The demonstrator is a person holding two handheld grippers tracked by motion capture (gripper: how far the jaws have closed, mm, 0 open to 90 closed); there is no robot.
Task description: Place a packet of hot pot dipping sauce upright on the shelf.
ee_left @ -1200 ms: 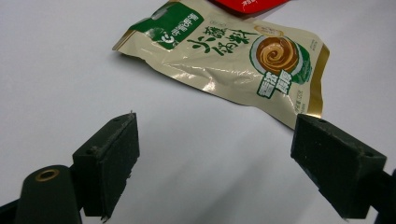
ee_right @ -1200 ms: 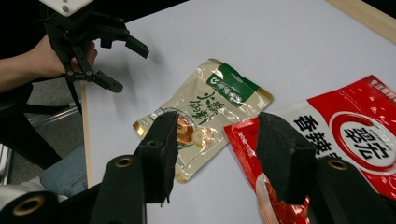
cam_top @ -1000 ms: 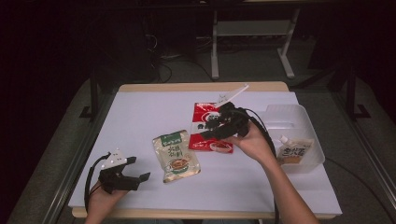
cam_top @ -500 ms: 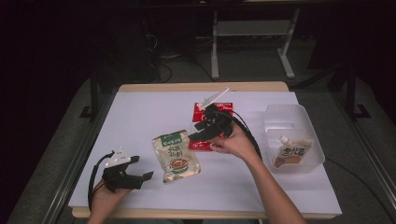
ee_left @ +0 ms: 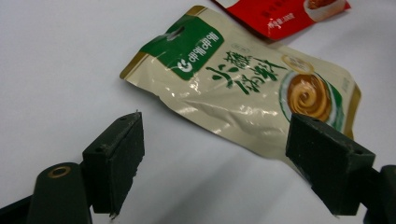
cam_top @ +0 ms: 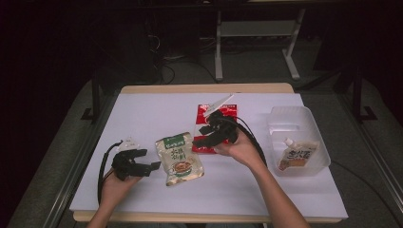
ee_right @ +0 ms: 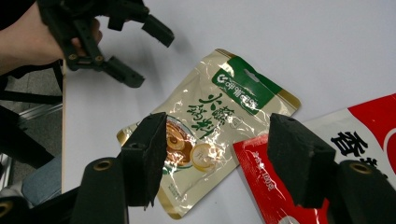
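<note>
The left gripper (cam_top: 153,165), jaws wide and holding nothing after closing a little, sits just beside the beige pouch (cam_top: 179,158) ahead of it, while the right gripper (cam_top: 203,136), jaws spread and just been opening, hovers empty over the red packet (cam_top: 223,114) lying beside that pouch.

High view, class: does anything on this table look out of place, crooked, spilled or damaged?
Nothing is spilled or torn. The beige sauce pouch lies askew on the white table, its foil slightly crumpled, and the red packet also lies tilted. A spouted pouch lies slanted in the clear tub.
</note>
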